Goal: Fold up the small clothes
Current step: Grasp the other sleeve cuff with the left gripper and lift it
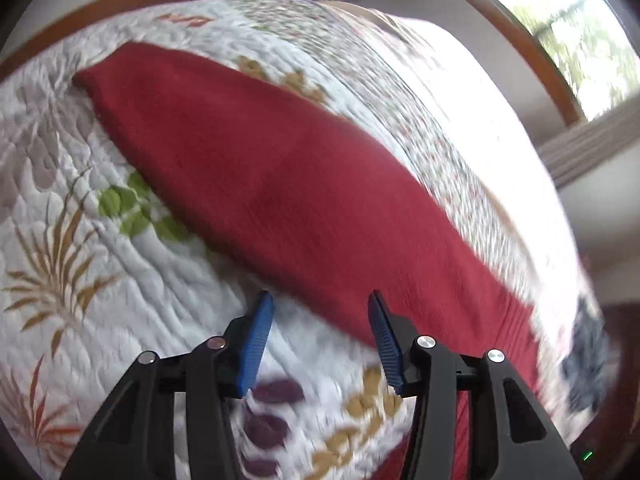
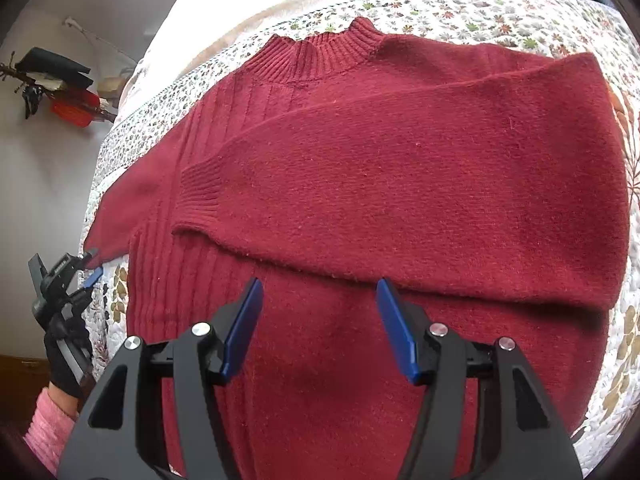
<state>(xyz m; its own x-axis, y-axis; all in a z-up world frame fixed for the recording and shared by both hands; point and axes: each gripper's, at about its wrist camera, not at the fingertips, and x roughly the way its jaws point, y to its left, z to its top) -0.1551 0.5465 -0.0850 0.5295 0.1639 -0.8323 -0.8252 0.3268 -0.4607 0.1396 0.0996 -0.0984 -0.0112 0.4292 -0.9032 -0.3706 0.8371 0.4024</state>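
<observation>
A dark red knitted sweater [image 2: 400, 168] with a ribbed collar lies flat on the flowered quilt [image 1: 80, 280] of a bed, one sleeve folded across its chest. The right gripper [image 2: 319, 292] hovers over the hem, jaws apart. The left gripper [image 1: 320, 300], also spread and empty, sits at the other sleeve's edge.

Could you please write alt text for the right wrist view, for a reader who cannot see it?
A dark red knitted sweater lies flat on a floral quilted bedspread, one sleeve folded across its chest. The open right gripper hovers above its lower body, while the left gripper sits at the other sleeve's cuff, at the left edge.
</observation>
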